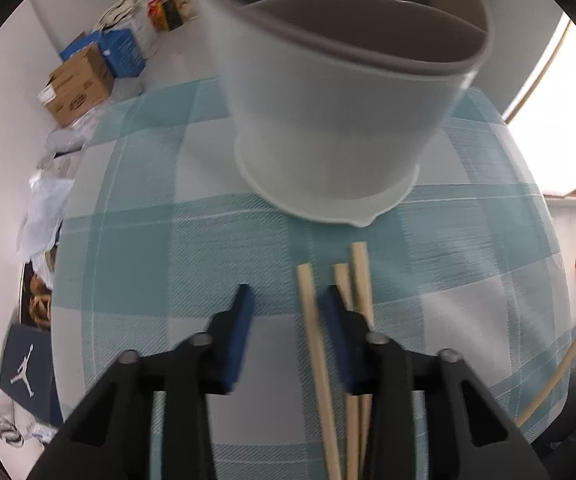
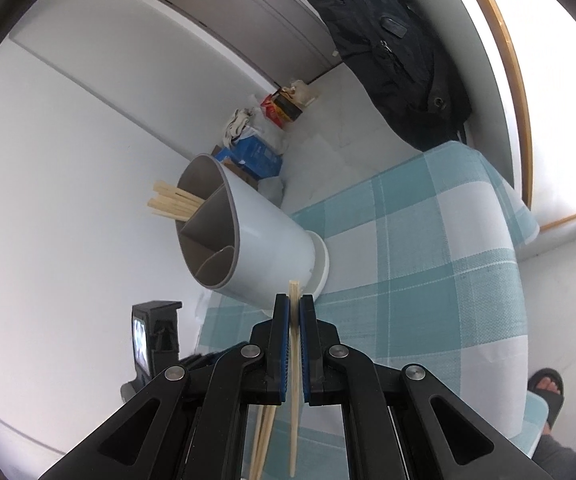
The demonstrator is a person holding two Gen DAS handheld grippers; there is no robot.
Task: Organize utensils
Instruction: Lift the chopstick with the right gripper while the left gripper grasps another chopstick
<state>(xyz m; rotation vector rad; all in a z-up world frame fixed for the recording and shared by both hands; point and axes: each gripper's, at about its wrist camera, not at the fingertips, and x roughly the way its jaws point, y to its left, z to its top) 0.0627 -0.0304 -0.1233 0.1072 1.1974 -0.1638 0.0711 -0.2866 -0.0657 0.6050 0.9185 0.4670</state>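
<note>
While the right gripper [image 2: 294, 308] squeezes a thin pale wooden chopstick [image 2: 294, 360] tight between its two blue pads, the tall white plastic utensil cup with grey dividers inside [image 2: 247, 240] stands just ahead of it on the blue and white checked tablecloth [image 2: 428, 280]. The stick's tip pokes out past the pads, close to the cup's base. A bunch of the same wooden sticks [image 2: 173, 202] already stands in the cup's far slot. The other slots look bare.

In the left wrist view, the left gripper [image 1: 288, 300] has its pads spread apart and grips nothing. Three loose wooden chopsticks [image 1: 344, 320] lie on the cloth in front of the cup, beside and under the gripper's right pad.

I think the next job is to lift the held stick up over the rim and drop it in with the others. The stick is low now, so it could bump the cup's side and tip the cup. It is held near one end, so it could swing or slip. It could also land in the wrong slot. The left gripper is so close to the loose sticks that a nudge might roll them away.
</note>
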